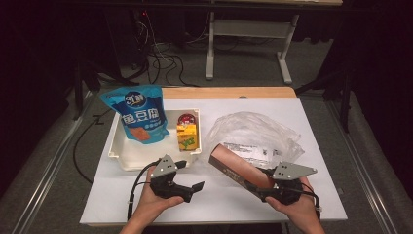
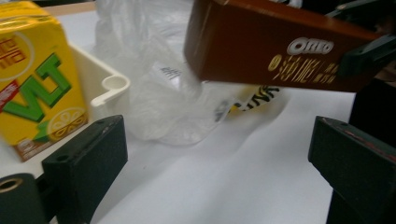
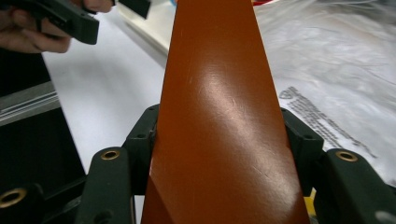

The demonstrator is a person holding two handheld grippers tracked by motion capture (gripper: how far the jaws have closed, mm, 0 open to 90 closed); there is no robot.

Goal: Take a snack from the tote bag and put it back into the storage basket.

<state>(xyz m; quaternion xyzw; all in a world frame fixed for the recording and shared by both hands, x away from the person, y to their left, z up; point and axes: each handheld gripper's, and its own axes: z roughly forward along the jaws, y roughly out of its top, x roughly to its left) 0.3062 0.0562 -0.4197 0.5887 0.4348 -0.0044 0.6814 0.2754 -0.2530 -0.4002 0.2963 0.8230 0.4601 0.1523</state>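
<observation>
R gripper (image 1: 272, 187) is clamped on the brown Oreo box (image 1: 238, 170), one jaw on each side of its near end. Box is up off the table (image 1: 243, 204), tilted, far end pointing up-left over the edge of the clear plastic bag (image 1: 253, 131). In the R gripper view the box (image 3: 224, 116) runs straight up the middle, wedged between the jaws, w/ the bag (image 3: 336, 70) off to its right.

L gripper (image 1: 192, 190) sits low over the table, just in front of the white tray (image 1: 117, 146), jaws spread wide, nothing between them. In the L gripper view bare table (image 2: 224, 177) lies between the black jaws; the box (image 2: 280, 46) hangs ahead at upper right, "OREO" logo readable, pinched at its right end by the other gripper (image 2: 369, 56).

Tray holds a blue snack pouch (image 1: 139, 114) leaning at its left, a yellow VLT drink carton (image 1: 187, 136) at its right, plus a small red item (image 1: 186, 118) behind the carton, too small to tell what. Carton (image 2: 37, 74) stands upright inside the tray corner (image 2: 109, 91), bag (image 2: 159, 84) crumpled just beside the tray.
</observation>
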